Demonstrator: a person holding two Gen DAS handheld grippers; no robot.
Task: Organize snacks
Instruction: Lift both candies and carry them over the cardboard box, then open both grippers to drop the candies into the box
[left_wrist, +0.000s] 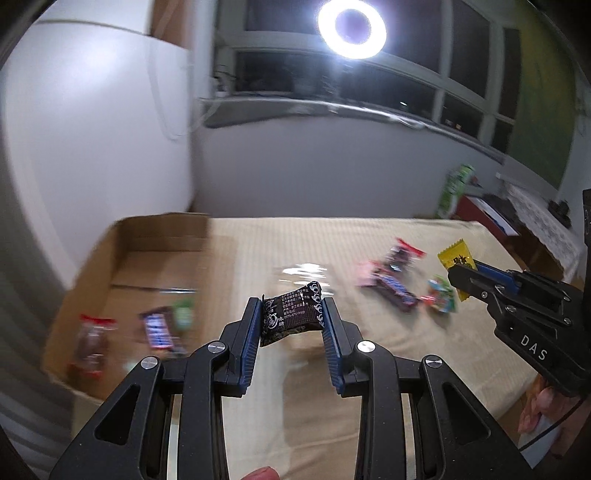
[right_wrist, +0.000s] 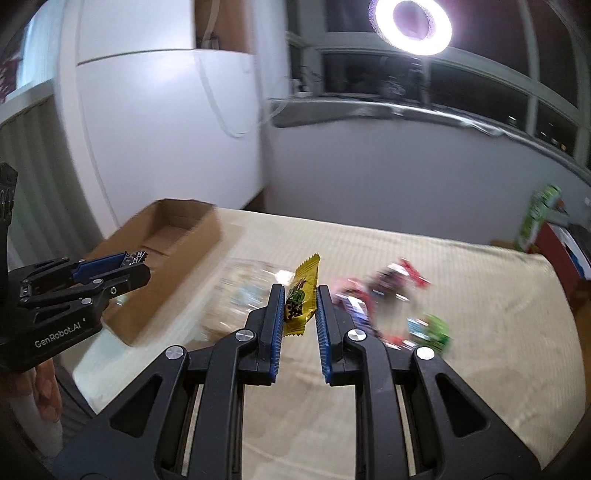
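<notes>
My left fingers (left_wrist: 291, 317) gripped a black snack packet (left_wrist: 290, 314) by its ends, held above the tabletop (left_wrist: 406, 350) just right of the cardboard box (left_wrist: 155, 236). My right fingers (right_wrist: 299, 302) clamped a yellow candy wrapper (right_wrist: 301, 295), upright. Three blurred snacks lay inside the box. A loose pile of snacks (right_wrist: 388, 299) lay farther right on the beige cloth. A ring light (left_wrist: 352, 27) glared overhead.

Dim room lit by a glaring ring light (left_wrist: 352, 28) at the upper centre, its halo blown out, with dark windows (left_wrist: 406, 85) behind, strong fisheye curvature and vignetting at the edges, and motion-blurred snacks (right_wrist: 391, 302).
</notes>
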